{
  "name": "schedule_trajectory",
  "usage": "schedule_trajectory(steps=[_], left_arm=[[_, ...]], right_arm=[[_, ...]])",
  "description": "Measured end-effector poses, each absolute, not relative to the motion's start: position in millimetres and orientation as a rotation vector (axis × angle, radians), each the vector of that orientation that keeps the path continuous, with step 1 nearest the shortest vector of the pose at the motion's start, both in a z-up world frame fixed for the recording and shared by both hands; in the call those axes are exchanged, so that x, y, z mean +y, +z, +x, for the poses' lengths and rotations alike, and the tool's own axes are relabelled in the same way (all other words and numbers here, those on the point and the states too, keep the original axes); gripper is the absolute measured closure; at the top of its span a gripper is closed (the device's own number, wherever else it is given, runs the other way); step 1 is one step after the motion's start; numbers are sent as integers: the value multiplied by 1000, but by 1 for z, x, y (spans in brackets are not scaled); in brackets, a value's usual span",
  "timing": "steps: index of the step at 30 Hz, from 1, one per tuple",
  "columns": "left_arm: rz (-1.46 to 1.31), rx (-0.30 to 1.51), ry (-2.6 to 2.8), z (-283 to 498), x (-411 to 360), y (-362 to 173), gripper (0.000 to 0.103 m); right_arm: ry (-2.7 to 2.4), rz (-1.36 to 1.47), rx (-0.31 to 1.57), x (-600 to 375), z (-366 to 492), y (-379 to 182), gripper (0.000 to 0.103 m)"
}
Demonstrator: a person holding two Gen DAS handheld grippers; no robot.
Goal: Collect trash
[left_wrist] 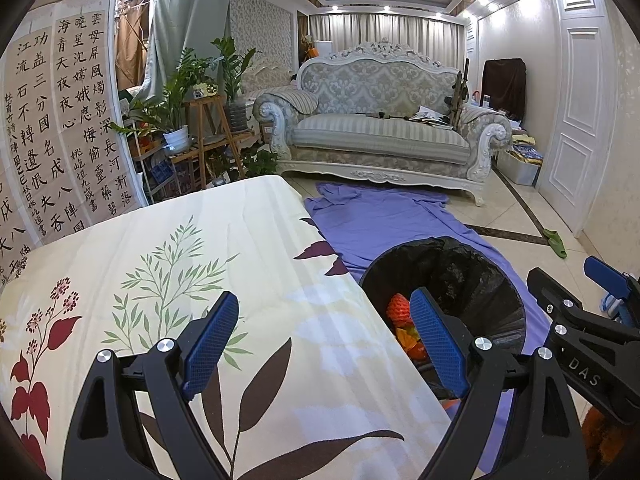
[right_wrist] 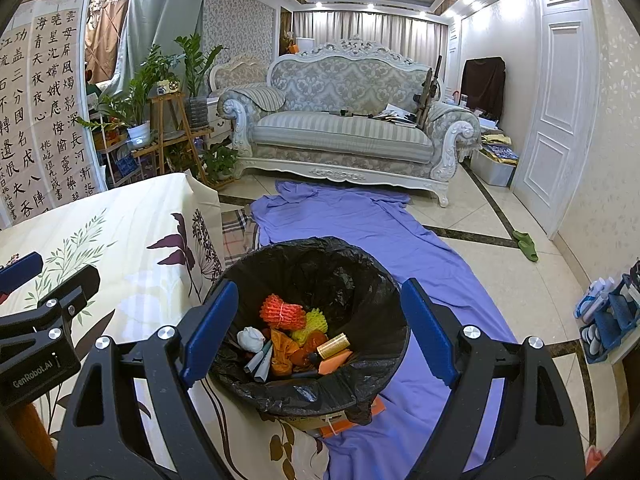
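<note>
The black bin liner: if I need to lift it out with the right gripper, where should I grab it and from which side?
Probably the near rim of the black bin liner, where the plastic folds over the bin edge into a loose lip. Come from above and slightly toward you, the right gripper already open over it. Its fingers could straddle that fold; the trash sits lower, clear.

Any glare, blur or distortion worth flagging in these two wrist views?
Left wrist: strong fisheye bending of the door, dark vignette corners, ceiling spotlights blown out, the left tongs sharp. Right wrist: same barrel bend, the bin bag nearly featureless black, the trash inside well lit, no motion blur.
</note>
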State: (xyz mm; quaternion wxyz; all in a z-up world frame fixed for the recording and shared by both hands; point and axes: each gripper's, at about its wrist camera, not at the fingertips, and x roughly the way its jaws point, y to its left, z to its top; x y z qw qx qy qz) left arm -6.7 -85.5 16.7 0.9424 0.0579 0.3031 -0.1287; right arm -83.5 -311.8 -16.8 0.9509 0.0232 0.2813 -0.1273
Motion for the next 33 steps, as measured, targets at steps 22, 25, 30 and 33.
schedule_trajectory(steps=[22,25,30,33], left_arm=[[112,627,-265,-7,-89,11,18],[108,630,-267,-8,-92,10,18],[108,626,-261,-8,-93,9,18],[107,627,-264,-7,-91,10,18]], right_arm=[[-260,45,573,-310,-83,-16,22],[-260,46,573,-310,-83,-16,22],[-260,46,573,-310,-83,-16,22],[-259,45,573,-310,-83,-16,22]])
